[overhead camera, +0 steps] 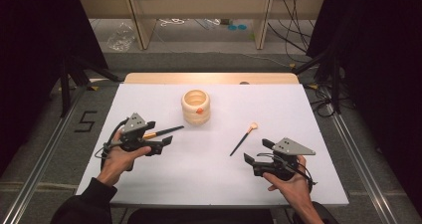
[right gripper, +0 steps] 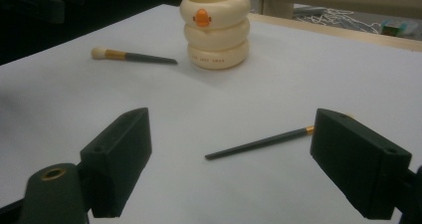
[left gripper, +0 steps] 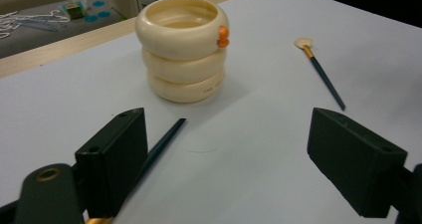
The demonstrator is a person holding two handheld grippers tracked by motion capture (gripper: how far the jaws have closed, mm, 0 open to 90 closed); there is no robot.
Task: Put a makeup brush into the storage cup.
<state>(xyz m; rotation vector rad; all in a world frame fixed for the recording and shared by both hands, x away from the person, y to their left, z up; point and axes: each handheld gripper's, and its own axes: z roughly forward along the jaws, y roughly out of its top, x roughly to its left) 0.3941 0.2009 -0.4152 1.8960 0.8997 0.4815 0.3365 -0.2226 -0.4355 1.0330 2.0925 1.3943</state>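
Brushes lie either side of the cream ringed holder (overhead camera: pixel 195 106): one brush (overhead camera: pixel 160 132) beside my left gripper (overhead camera: pixel 158 143), handle tip toward the holder; the other brush (overhead camera: pixel 243 140) before my right gripper (overhead camera: pixel 258 152), bristles away. Both grippers gape empty.

Two brushes lie on the desk (overhead camera: pixel 149 184): one brush (overhead camera: pixel 163 131) at left, another brush (overhead camera: pixel 244 139) at right. One cream holder (overhead camera: pixel 195 106) stands between them.
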